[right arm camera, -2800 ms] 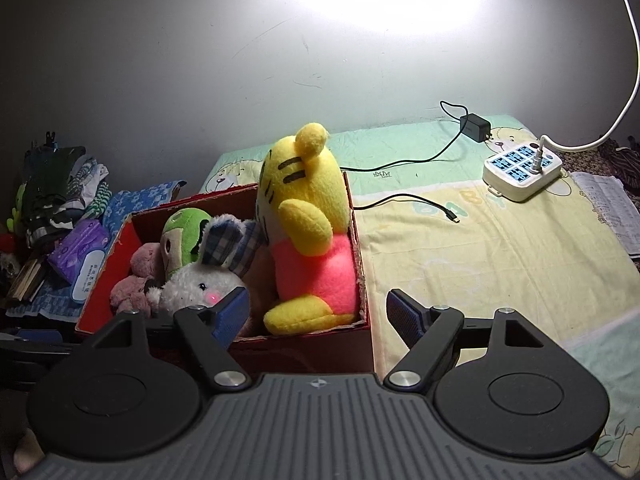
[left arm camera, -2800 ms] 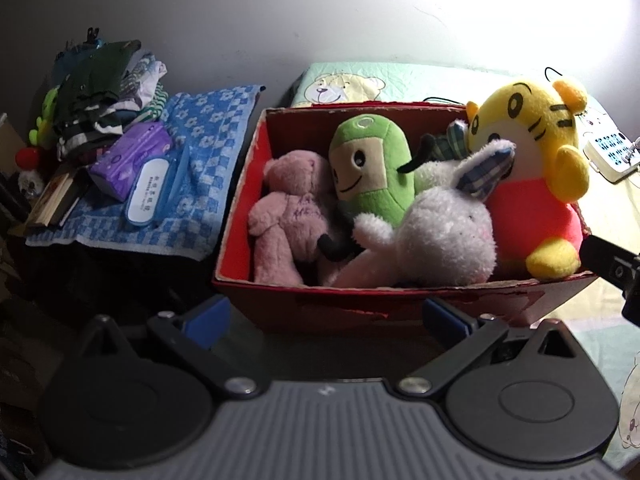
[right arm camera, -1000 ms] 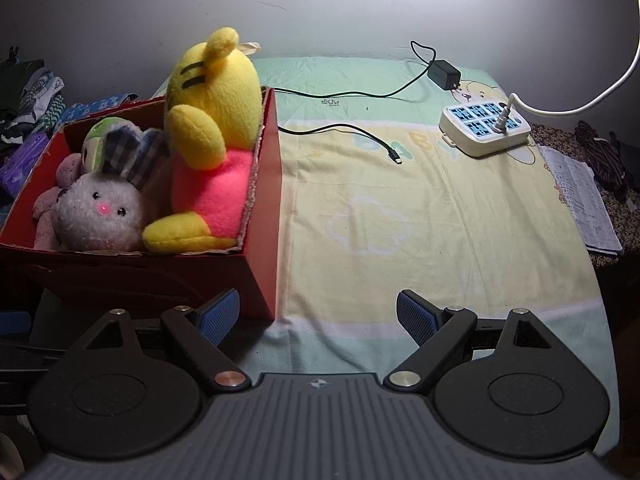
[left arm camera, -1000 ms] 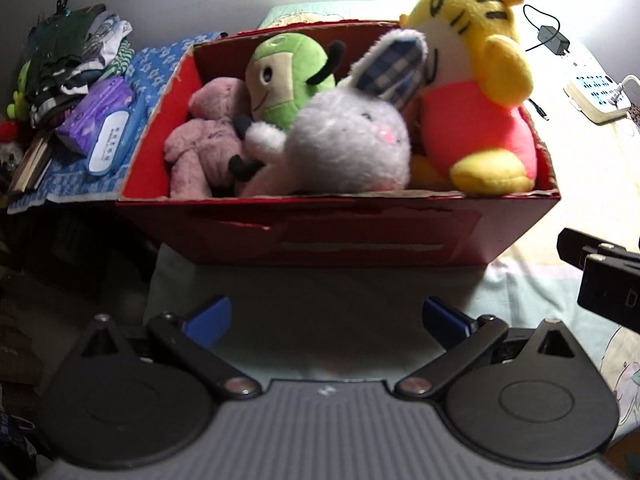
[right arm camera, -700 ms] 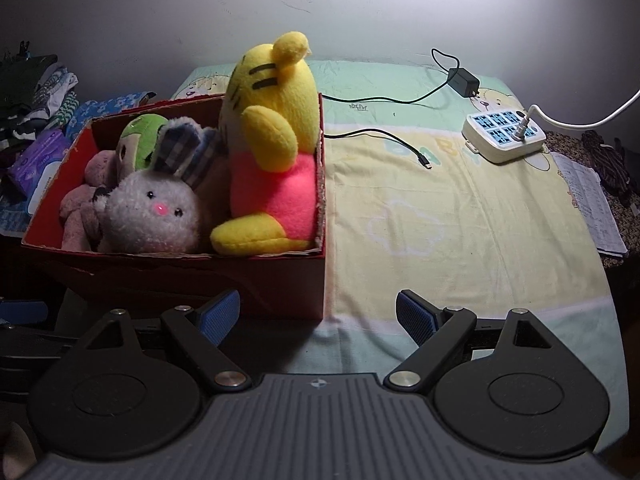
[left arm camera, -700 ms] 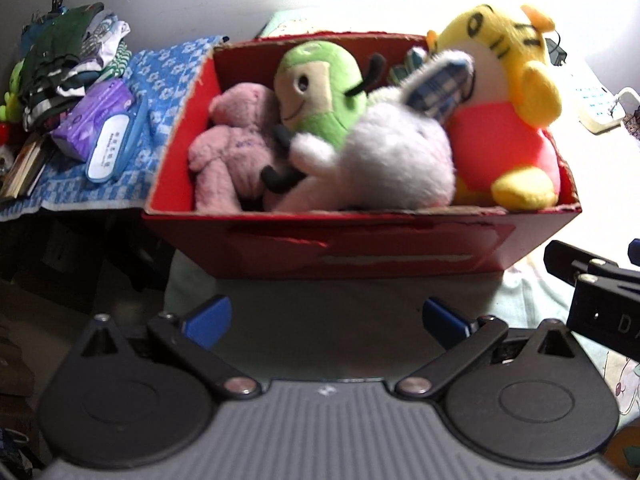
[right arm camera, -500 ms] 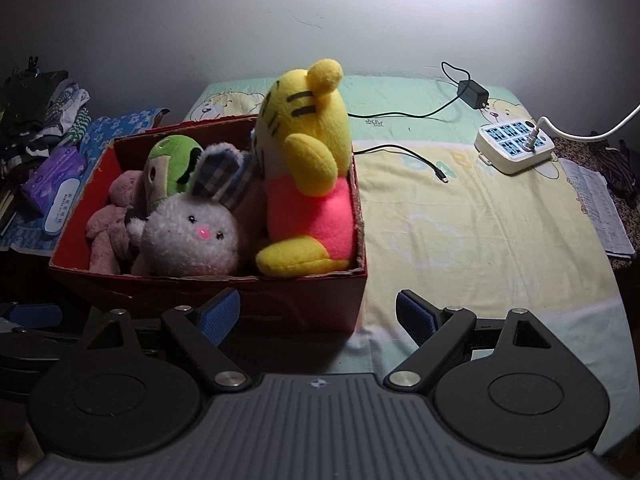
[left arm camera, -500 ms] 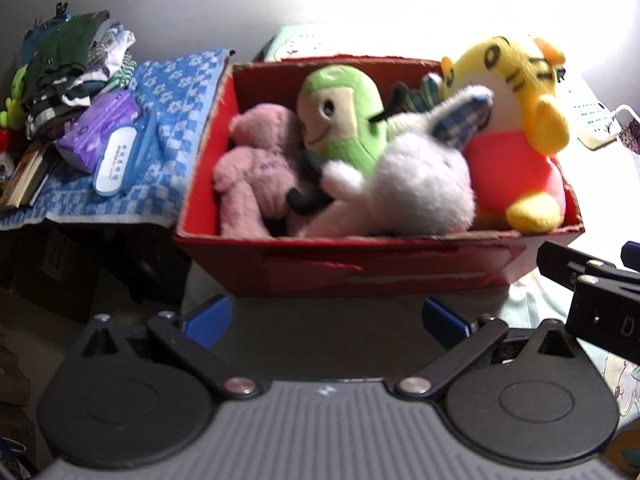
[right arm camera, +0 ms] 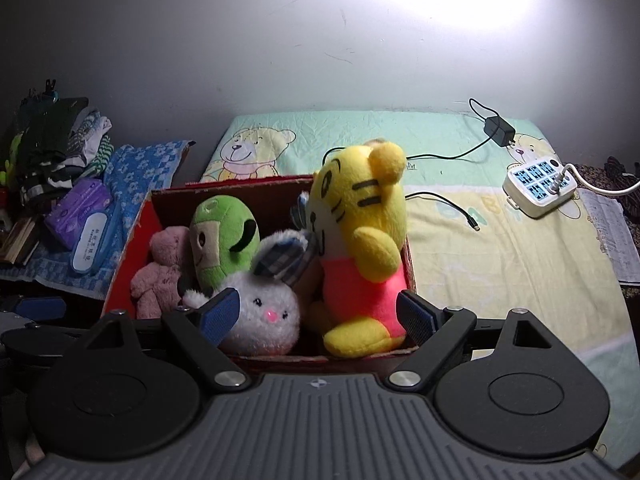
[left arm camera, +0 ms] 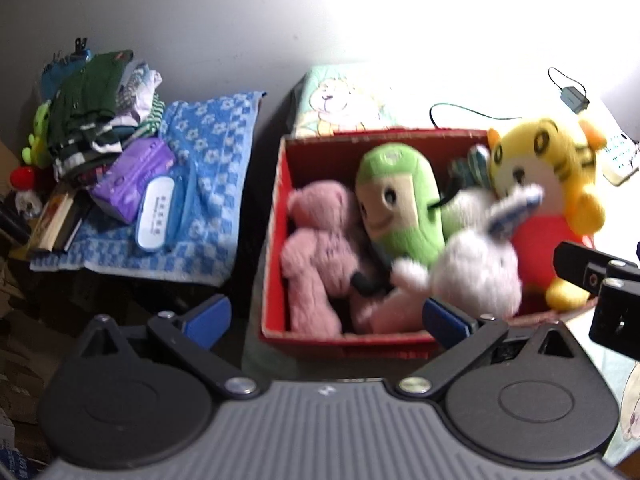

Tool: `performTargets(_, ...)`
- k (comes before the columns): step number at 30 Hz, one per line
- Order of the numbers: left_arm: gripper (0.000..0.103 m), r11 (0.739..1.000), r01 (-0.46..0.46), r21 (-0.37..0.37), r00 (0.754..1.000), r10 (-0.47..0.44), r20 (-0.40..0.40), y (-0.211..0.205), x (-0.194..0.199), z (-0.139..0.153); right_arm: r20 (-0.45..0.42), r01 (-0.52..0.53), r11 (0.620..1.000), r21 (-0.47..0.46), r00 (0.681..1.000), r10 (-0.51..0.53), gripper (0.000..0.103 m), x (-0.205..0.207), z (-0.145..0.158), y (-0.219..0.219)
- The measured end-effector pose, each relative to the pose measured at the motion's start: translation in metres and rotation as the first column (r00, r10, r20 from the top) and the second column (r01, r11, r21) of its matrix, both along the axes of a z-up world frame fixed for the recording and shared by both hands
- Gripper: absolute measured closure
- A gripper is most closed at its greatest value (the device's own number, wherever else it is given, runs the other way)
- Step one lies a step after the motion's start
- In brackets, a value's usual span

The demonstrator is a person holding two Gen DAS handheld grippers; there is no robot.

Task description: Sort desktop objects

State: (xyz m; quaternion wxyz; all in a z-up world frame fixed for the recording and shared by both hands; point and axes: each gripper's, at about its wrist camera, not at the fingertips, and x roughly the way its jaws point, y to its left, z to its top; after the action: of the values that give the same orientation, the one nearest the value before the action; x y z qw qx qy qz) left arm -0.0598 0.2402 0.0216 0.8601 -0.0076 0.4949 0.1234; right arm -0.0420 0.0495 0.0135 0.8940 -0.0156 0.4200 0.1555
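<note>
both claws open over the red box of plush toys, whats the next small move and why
Probably ease the right claw down onto the yellow tiger plush: it sits tallest in the red cardboard box, at its right end, and this open claw already frames it. The left claw is open, off toward the box's left.

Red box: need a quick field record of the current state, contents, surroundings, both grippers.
box: red box, open top, on the bear-print sheet
contents: pink bear, green plush, white bunny, yellow tiger
tiger: upright, rises above the rim at the box's right end
left of box: blue towel with purple pack and white case
right of box: power strip, loose cable
left gripper: open, empty
right gripper: open, empty
</note>
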Motion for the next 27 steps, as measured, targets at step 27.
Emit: performTargets(27, 0.001, 0.998, -0.029, -0.055, 0.999, 0.026, -0.045, 0.002, 0.03, -0.023, -0.088, 0.023, 1.0, -0.005, 0.996, -0.024, 0.018, 0.033, -0.025, 0.005)
